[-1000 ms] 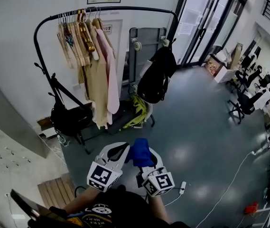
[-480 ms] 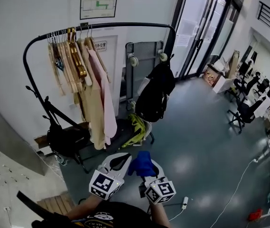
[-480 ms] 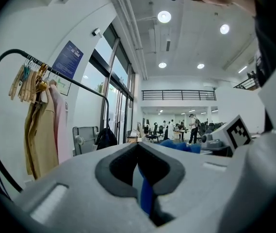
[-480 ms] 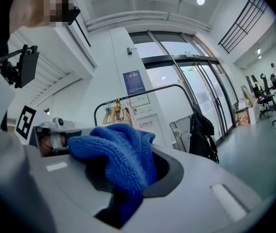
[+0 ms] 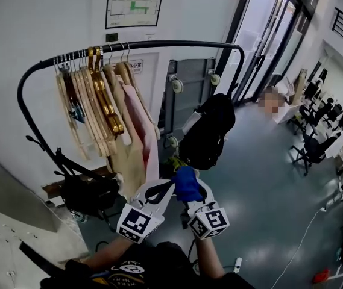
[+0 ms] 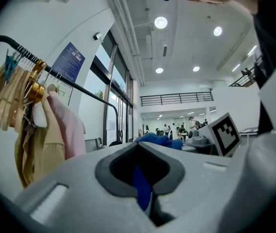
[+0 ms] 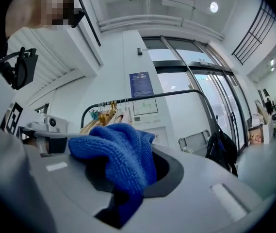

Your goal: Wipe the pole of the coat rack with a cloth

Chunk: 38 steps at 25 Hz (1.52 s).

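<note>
The coat rack's black pole (image 5: 159, 43) arches over wooden hangers (image 5: 99, 92) and pale garments (image 5: 136, 143). It also shows as a thin dark bar, the pole (image 6: 87, 91) in the left gripper view and the pole (image 7: 167, 95) in the right gripper view. My right gripper (image 5: 194, 191) is shut on a blue cloth (image 5: 187, 182), which bunches over its jaws as the cloth (image 7: 121, 154). My left gripper (image 5: 163, 190) is held close beside it, jaws shut, with only a blue sliver in their gap at the left gripper (image 6: 140, 152). Both grippers are below the pole, in front of the garments, not touching it.
A black bag (image 5: 210, 131) hangs from the rack's right side. A dark bag (image 5: 90, 191) and tripod legs sit at the rack's foot. A folded grey cart (image 5: 189, 95) leans on the wall behind. Glass doors (image 5: 261, 35) and office chairs (image 5: 313, 149) are at right.
The rack has come closer and looms larger. Both grippers with the blue cloth have risen from above the floor to in front of the hanging garments.
</note>
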Each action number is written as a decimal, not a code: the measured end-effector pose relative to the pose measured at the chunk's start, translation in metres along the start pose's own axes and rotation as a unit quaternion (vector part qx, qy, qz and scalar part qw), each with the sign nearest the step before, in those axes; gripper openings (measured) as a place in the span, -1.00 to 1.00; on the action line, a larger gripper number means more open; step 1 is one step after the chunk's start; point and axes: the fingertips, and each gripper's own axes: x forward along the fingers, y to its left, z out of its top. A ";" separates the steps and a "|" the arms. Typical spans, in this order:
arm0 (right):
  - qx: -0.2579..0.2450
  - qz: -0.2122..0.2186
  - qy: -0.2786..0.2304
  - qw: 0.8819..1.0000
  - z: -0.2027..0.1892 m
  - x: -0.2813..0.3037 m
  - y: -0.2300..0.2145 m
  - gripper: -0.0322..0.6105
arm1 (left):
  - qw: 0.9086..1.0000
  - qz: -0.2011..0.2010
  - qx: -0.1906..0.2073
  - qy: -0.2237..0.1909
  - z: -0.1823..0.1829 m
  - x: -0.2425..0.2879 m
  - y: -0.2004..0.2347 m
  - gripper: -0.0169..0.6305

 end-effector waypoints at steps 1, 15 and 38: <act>-0.004 -0.003 -0.006 1.000 0.007 0.015 -0.007 -0.68 | 1.000 -0.004 0.003 -0.003 0.005 0.009 0.008 -0.94; -0.132 0.128 -0.093 0.979 0.184 0.257 -0.047 -0.68 | 0.996 0.078 0.026 -0.040 0.036 0.122 0.076 -0.95; -0.175 -0.136 -0.109 0.969 0.273 0.342 -0.283 -0.68 | 0.999 0.022 0.028 -0.003 0.029 0.230 0.096 -0.95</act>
